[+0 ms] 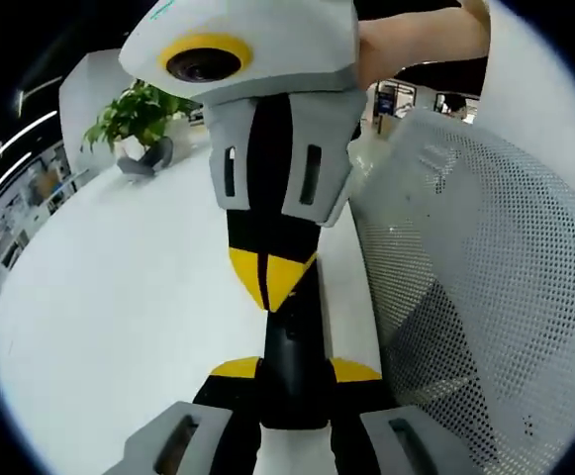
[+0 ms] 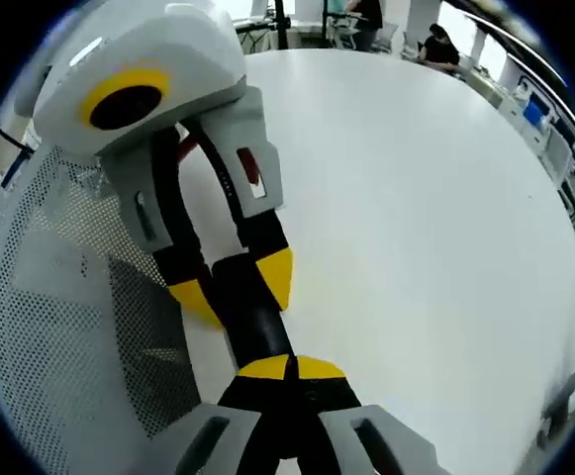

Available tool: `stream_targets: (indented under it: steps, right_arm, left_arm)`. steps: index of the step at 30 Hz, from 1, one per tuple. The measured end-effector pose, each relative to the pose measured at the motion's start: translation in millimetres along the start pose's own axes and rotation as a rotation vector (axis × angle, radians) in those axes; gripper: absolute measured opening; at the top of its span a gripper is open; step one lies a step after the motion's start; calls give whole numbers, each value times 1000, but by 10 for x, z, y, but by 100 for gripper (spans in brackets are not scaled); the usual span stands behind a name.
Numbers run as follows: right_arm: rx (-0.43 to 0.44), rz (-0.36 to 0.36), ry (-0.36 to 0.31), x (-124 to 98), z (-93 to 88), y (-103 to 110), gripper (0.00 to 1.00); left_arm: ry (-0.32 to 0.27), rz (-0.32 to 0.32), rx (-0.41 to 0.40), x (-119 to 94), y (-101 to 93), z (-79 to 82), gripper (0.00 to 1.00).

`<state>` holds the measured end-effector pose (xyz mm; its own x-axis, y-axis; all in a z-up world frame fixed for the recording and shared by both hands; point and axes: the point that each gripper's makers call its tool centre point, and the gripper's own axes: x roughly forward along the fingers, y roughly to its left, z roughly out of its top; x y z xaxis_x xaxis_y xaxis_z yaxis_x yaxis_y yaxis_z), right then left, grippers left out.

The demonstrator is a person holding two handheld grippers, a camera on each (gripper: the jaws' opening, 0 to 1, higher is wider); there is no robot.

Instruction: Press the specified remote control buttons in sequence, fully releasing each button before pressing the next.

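Left gripper view gives me my left hand-held gripper (image 1: 294, 368) clamped on the near end of a black remote (image 1: 293, 341) above the white surface (image 1: 119, 317), while my right hand-held gripper (image 1: 267, 279) comes down with its yellow tips pinched together on the remote's far end. Right gripper view has the right hand-held gripper (image 2: 289, 367) closed, tips at the remote (image 2: 252, 322), which the left hand-held gripper (image 2: 236, 282) holds; a mesh chair (image 2: 59, 297) stands beside the surface (image 2: 416, 198).
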<state>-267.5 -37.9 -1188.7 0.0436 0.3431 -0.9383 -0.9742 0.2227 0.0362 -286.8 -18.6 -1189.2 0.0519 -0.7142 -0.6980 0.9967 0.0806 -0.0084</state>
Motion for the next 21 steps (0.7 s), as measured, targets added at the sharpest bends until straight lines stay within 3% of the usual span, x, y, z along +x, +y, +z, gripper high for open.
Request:
stream_targets:
  steps: [7,14,21]
  right_arm:
    - [137,-53,-66,-13,-12,-22,0]
    - [119,-93,-101,-18,-15,-3,0]
    - [172,-92,-145,-30,-4,-9,0]
  left_arm:
    - [16,16,-25,6,1,-2,24]
    - [72,20,-12,27,5,-13,24]
    - [105,11,-10,49,19,-35,24]
